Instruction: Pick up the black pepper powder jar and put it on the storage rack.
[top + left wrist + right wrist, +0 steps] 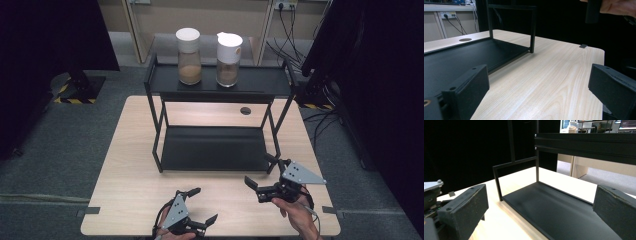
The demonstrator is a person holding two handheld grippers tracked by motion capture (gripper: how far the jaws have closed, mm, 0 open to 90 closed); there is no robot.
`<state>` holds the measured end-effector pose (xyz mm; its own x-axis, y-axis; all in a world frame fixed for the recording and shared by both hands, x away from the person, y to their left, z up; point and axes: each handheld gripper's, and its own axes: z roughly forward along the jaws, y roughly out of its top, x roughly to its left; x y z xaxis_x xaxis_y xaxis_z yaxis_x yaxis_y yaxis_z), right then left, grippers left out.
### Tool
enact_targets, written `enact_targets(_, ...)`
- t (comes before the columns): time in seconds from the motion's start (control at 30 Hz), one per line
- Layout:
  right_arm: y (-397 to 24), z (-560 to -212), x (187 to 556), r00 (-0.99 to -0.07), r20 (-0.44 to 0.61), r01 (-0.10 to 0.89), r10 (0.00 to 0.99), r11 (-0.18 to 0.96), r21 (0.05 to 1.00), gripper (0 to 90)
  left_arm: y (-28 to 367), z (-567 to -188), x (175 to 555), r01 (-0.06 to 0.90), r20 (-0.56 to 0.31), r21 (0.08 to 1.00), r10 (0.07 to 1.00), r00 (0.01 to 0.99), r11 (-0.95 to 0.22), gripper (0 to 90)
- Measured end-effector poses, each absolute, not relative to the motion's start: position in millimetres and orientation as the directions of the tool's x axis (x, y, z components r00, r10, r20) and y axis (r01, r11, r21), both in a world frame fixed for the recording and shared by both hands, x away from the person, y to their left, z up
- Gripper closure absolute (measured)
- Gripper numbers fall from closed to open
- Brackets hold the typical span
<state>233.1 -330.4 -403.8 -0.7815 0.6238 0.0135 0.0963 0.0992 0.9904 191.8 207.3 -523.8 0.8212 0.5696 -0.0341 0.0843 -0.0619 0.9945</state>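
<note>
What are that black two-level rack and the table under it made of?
Rack: looks like metal, matt black, judging by its thin square bars and flat shelves. Table: pale wood-grain top, streaks visible; probably laminate rather than solid wood, but I can't be sure.

Left hand-held gripper [202,205] low near the person, jaws spread wide and empty, right hand-held gripper [261,175] raised slightly, jaws likewise apart, each gripped from below by a hand

Two jars [189,49] [228,52], one rack [218,80], two grippers [197,206] [261,173]
</note>
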Motion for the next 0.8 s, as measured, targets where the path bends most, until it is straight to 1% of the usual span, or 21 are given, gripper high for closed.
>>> enact_targets(0.57, -327, -427, 216, -0.787, 0.013, 0.098, 0.617, 0.105, 0.99, 0.5, 208, -523, 192, 0.082, -0.034, 0.995, 0.571, 0.82, -0.058, 2.7)
enact_targets(0.8, -325, -439, 214, -0.796, 0.02, 0.109, 0.605, 0.111, 0.988, 0.5, 209, -523, 192, 0.085, -0.039, 0.995, 0.576, 0.817, -0.053, 2.7)
